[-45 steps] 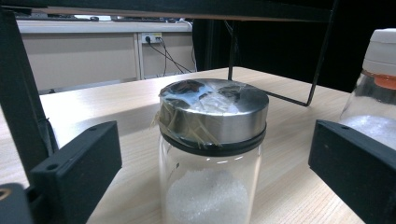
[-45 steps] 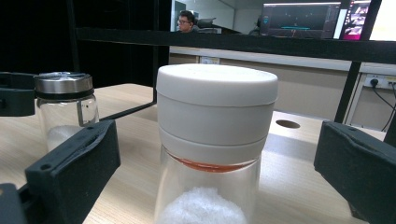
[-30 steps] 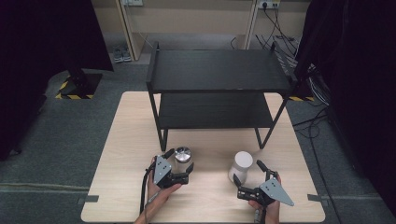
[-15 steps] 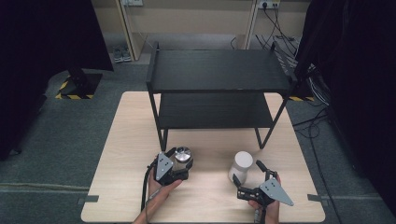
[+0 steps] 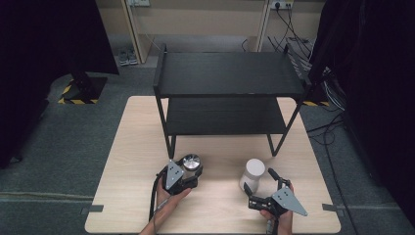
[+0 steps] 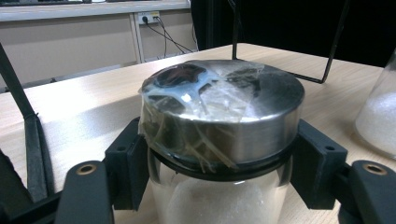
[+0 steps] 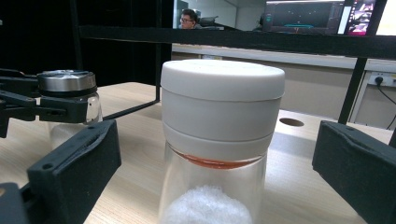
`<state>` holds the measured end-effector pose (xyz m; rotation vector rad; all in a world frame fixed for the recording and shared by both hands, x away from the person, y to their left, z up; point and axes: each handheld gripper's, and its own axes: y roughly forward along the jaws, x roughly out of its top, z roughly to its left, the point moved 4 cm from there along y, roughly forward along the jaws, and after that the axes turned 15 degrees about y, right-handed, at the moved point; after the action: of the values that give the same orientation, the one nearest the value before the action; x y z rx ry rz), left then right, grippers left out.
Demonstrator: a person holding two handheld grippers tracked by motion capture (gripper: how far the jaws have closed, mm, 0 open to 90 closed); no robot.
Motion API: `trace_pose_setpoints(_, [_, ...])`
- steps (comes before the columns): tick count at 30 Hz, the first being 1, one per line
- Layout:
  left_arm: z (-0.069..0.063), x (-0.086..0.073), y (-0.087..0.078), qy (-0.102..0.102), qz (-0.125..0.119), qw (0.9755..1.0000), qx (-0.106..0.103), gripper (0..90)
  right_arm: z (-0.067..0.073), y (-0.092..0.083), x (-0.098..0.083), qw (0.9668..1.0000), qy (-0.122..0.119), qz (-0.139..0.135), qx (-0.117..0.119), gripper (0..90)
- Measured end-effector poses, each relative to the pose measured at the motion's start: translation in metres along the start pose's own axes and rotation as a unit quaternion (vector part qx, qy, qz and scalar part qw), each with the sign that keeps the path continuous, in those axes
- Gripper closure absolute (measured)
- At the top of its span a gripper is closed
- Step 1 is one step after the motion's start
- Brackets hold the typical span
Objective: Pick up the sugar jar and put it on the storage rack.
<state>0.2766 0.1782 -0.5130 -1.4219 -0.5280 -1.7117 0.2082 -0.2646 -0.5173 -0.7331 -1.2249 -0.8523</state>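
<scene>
Left gripper (image 5: 188, 172) pinching the glass jar with the shiny metal lid (image 5: 191, 161) just under the lid, jaws just closed on it, one pad on each side. Jar standing upright on the pale wooden table (image 5: 132, 147), near the front edge, left of the middle, in front of the black metal shelf rack (image 5: 230, 73). Right gripper (image 5: 261, 182) spread wide around the glass jar with the white lid (image 5: 254, 170), pads not touching it. That jar upright near the front edge too, right of the middle, white powder inside.
</scene>
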Motion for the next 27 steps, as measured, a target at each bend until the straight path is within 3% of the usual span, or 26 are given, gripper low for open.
trace_pose_setpoints(4, [0.001, 0.001, 0.0, -0.001, 0.003, 1.0, -0.003, 31.2, 0.0, 0.0, 0.0, 1.0, 0.0, -0.001, 0.0, 1.3])
trace_pose_setpoints(7, [0.005, 0.003, -0.001, -0.016, 0.006, 0.9998, -0.006, 31.2, 0.0, 0.0, 0.0, 1.0, -0.001, -0.001, 0.0, 1.3])
trace_pose_setpoints(27, [0.012, 0.021, -0.012, -0.008, -0.01, 0.9996, -0.025, 31.3, 0.0, 0.0, 0.0, 1.0, 0.0, -0.001, 0.001, 1.3])
